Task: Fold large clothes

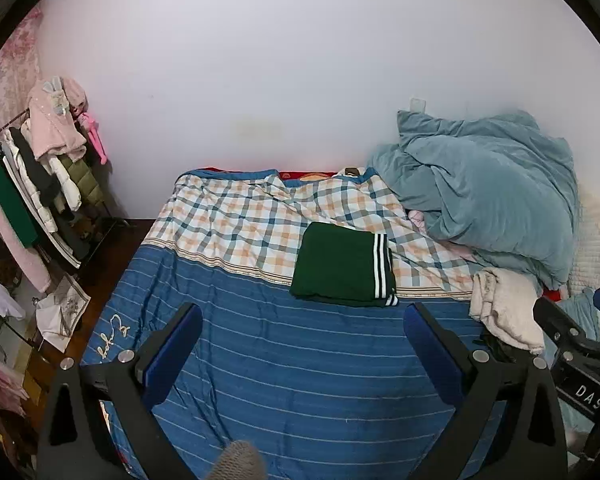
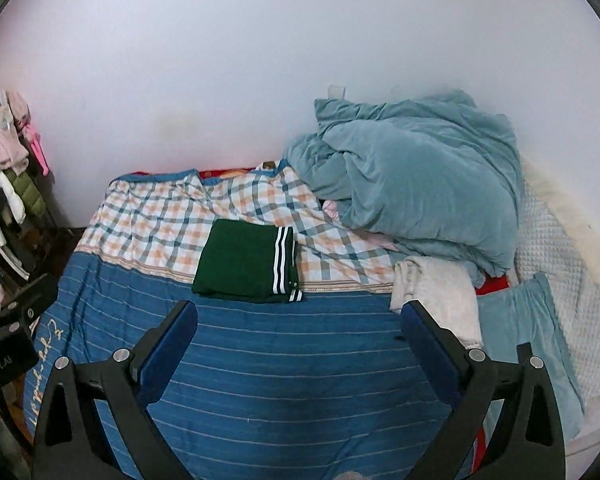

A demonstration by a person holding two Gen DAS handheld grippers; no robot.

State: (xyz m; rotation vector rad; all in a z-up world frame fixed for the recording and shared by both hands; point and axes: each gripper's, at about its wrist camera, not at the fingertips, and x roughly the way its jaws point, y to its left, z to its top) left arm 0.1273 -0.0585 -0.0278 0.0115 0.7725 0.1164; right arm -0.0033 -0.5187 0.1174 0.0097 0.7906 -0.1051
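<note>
A dark green garment with white side stripes (image 1: 342, 264) lies folded into a neat rectangle on the bed, across the line between the plaid and the blue striped parts of the cover; it also shows in the right wrist view (image 2: 246, 266). My left gripper (image 1: 302, 314) is open and empty, held above the blue striped cover in front of the garment. My right gripper (image 2: 298, 312) is open and empty, also in front of the garment. The right gripper's body shows in the left wrist view (image 1: 580, 344).
A crumpled blue-grey duvet (image 1: 484, 188) is heaped at the bed's right against the wall. A cream fleece cloth (image 2: 436, 292) lies beside it. A loaded clothes rack (image 1: 40, 184) stands left of the bed. A white quilted pad (image 2: 560, 280) covers the far right.
</note>
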